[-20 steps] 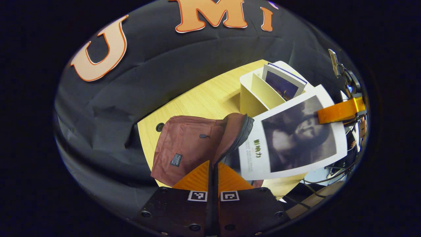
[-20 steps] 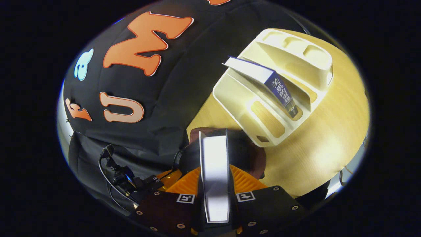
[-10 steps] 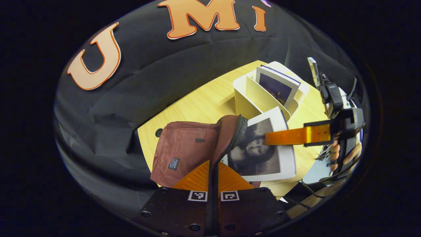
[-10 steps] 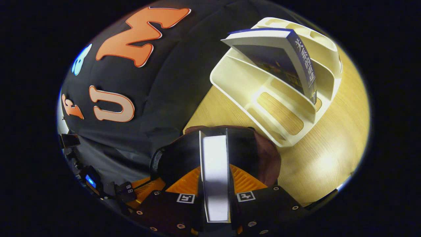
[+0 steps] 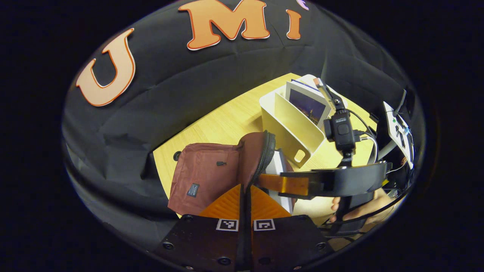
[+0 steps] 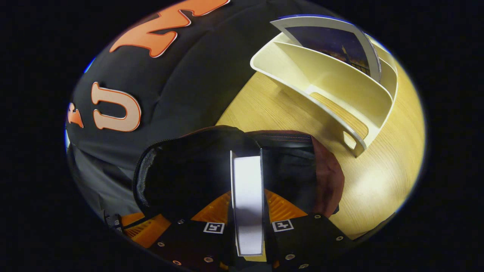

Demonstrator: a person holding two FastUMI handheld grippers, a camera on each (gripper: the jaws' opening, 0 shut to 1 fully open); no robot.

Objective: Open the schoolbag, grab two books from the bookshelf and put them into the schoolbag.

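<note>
The maroon schoolbag (image 5: 202,172) lies on the wooden table (image 5: 227,121). My left gripper (image 5: 245,188) is shut on its zippered flap (image 5: 261,151) and holds the mouth open. In the right gripper view, my right gripper (image 6: 246,194) is shut on a white-edged book (image 6: 246,177), which points into the bag's dark opening (image 6: 189,173). In the left gripper view, that book (image 5: 279,166) sits mostly inside the bag, with the right gripper's orange finger (image 5: 283,184) across it. A second book (image 5: 307,105) stands tilted in the cream bookshelf (image 5: 287,128).
A hand (image 5: 359,209) grips the right gripper's black handle, which carries a small camera on a stalk (image 5: 340,130). The bookshelf (image 6: 340,94) stands close behind the bag, with its front compartment vacant. Bare table (image 6: 378,177) lies to the right of the bag.
The right gripper has swung down and carried the book from above the table into the bag's mouth, so its cover is now hidden. The left gripper still holds the flap up.
</note>
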